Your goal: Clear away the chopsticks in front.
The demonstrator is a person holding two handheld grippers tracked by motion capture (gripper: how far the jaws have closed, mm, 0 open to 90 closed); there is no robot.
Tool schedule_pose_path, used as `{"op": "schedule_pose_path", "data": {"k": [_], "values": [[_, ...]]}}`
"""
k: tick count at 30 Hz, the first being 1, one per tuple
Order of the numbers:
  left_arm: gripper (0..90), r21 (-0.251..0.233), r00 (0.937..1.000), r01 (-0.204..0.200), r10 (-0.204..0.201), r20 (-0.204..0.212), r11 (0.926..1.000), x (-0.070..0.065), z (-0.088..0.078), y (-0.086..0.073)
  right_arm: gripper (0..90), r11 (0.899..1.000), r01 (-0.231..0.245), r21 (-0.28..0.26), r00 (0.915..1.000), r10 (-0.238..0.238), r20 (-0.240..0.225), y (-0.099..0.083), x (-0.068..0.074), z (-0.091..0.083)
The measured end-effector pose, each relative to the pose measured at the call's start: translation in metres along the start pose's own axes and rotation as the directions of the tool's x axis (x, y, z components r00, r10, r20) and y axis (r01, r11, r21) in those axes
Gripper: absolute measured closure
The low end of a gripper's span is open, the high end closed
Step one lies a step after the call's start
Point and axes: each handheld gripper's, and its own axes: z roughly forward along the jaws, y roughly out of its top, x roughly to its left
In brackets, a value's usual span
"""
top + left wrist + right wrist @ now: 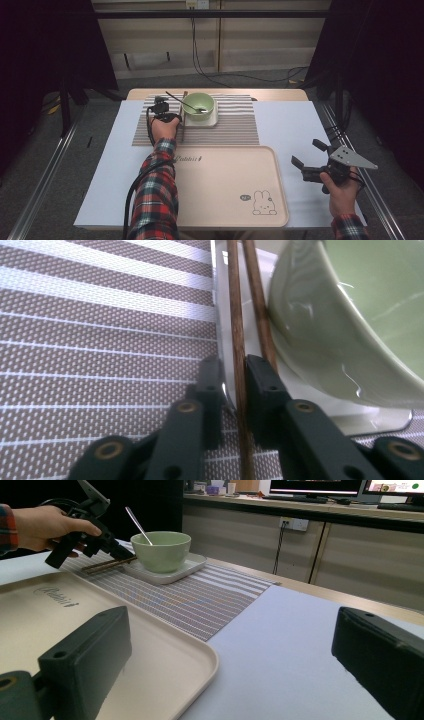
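The left gripper (233, 385) is closed on one of the two chopsticks (236, 330): one black pad sits on each side of the nearer stick, and the second stick lies just outside the right-hand jaw, against the foot of the green bowl (350, 315). The grip is taken near the lower end of the stick, probably because the upper length runs along the edge of the white square plate (380, 417) and leaves little room for the jaws there. In the high view the chopsticks (184, 112) lie at the 9 o'clock side of the bowl (198, 106), pointing toward 12 o'clock, on the striped placemat (235, 127) at the far centre of the table (295, 125). A spoon (182, 101) leans in the bowl with its handle toward 10 o'clock, clear of the gripper. The left gripper (161, 107) comes in from 6 o'clock, roughly in line with the sticks, so the jaws close across their width. The beige tray (225, 200) occupies the near centre, at 6 o'clock from the placemat; it is bare and is the likely destination for the tableware. The right gripper (311, 159) stands at 3 o'clock of the tray with its jaws wide apart and nothing between them, held off the work and apparently in reserve.
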Motion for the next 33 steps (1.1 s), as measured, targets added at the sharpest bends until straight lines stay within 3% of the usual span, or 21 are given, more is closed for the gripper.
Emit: {"op": "schedule_pose_path", "data": {"k": [4,9,12,15,25,28,30,31,32,33], "values": [[85.0,-0.006,0.9994,0.035,-0.035,-0.005,0.9994,0.000,-0.001,0.000,1.9,1.000,0.004,-0.002,1.0000,-0.004,-0.001,0.000,-0.001,0.000],[85.4,-0.033,0.9990,0.039,-0.040,-0.021,0.9987,-0.001,-0.005,0.002,1.9,1.000,-0.005,-0.003,1.0000,0.005,-0.001,0.000,-0.001,0.000],[85.5,-0.034,0.9979,0.063,-0.063,-0.015,0.9975,0.001,-0.012,0.003,1.9,1.000,-0.003,-0.002,1.0000,0.003,0.001,0.000,-0.001,0.000],[85.5,-0.032,0.9957,0.085,-0.086,-0.033,0.9959,0.006,-0.023,0.001,1.9,1.000,-0.005,-0.003,1.0000,0.005,-0.002,0.000,-0.001,-0.001],[85.6,-0.049,0.9906,0.135,-0.136,-0.020,0.9897,0.020,-0.053,-0.011,1.9,1.000,-0.005,-0.008,1.0000,0.005,-0.004,0.001,0.001,0.000],[85.6,-0.069,0.9841,0.176,-0.177,-0.014,0.9821,0.026,-0.066,-0.020,1.9,1.000,-0.010,-0.010,0.9999,0.010,-0.001,0.001,0.001,0.000],[85.7,-0.081,0.9835,0.179,-0.180,-0.013,0.9805,0.028,-0.069,-0.022,1.9,1.000,-0.012,-0.014,0.9999,0.012,0.003,0.001,0.001,0.000],[85.7,-0.078,0.9863,0.164,-0.165,-0.003,0.9834,0.030,-0.074,-0.024,1.9,1.000,-0.012,-0.014,0.9999,0.012,0.003,0.001,0.001,0.000],[85.7,-0.096,0.9826,0.185,-0.186,-0.001,0.9781,0.030,-0.076,-0.026,1.9,1.000,-0.016,-0.015,0.9999,0.016,0.001,0.001,0.001,0.000],[85.6,-0.102,0.9830,0.183,-0.183,0.006,0.9778,0.031,-0.079,-0.028,1.9,1.000,-0.011,-0.016,0.9999,0.011,-0.002,0.001,0.001,0.000]]}}
